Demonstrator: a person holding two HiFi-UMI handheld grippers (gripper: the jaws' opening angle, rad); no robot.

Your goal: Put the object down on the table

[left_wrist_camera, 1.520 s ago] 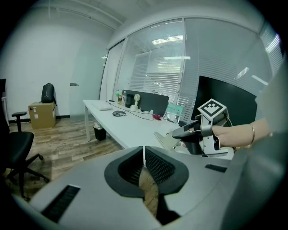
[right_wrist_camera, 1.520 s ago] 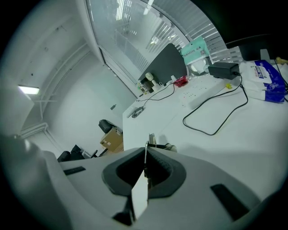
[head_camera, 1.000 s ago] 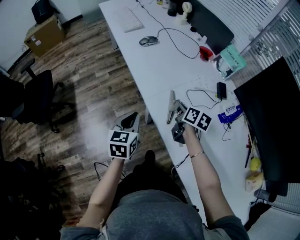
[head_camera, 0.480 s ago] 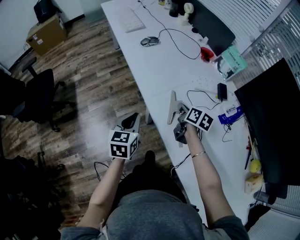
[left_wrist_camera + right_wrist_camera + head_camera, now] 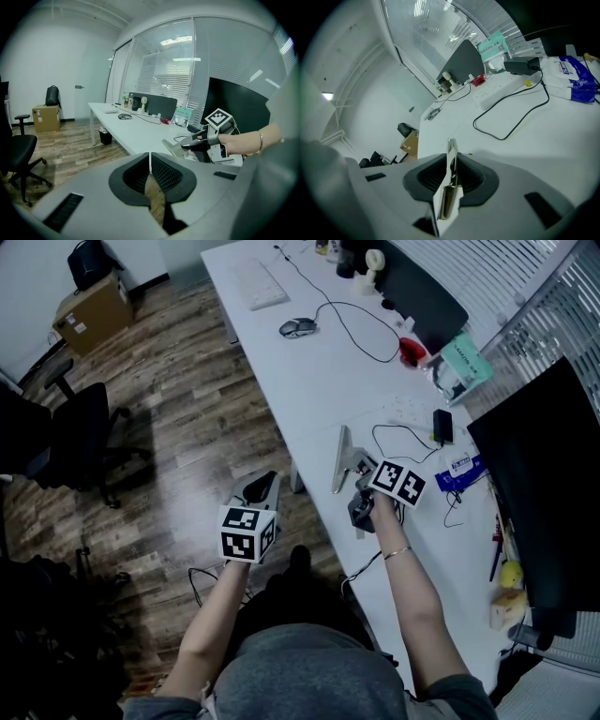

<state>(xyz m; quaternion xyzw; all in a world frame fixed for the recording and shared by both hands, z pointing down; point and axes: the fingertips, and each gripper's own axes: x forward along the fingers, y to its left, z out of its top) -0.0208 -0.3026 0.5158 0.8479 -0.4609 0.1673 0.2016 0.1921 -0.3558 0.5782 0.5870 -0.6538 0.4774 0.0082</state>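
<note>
The object is a thin flat grey strip. It slants down onto the white table near its front edge. In the right gripper view it stands edge-on between the pads of my right gripper. These jaws have just been opening, and the pads now stand a little off the strip's sides. In the head view the right gripper sits over the table at the strip's near end. My left gripper hangs over the wooden floor left of the table, pads together, holding nothing.
A black cable, a black adapter and a blue packet lie just right of the right gripper. A large dark monitor stands further right. A mouse and keyboard lie far back. An office chair stands on the floor.
Both hands stay almost where they were. The strip remains at the right gripper's tips, resting on the table.
</note>
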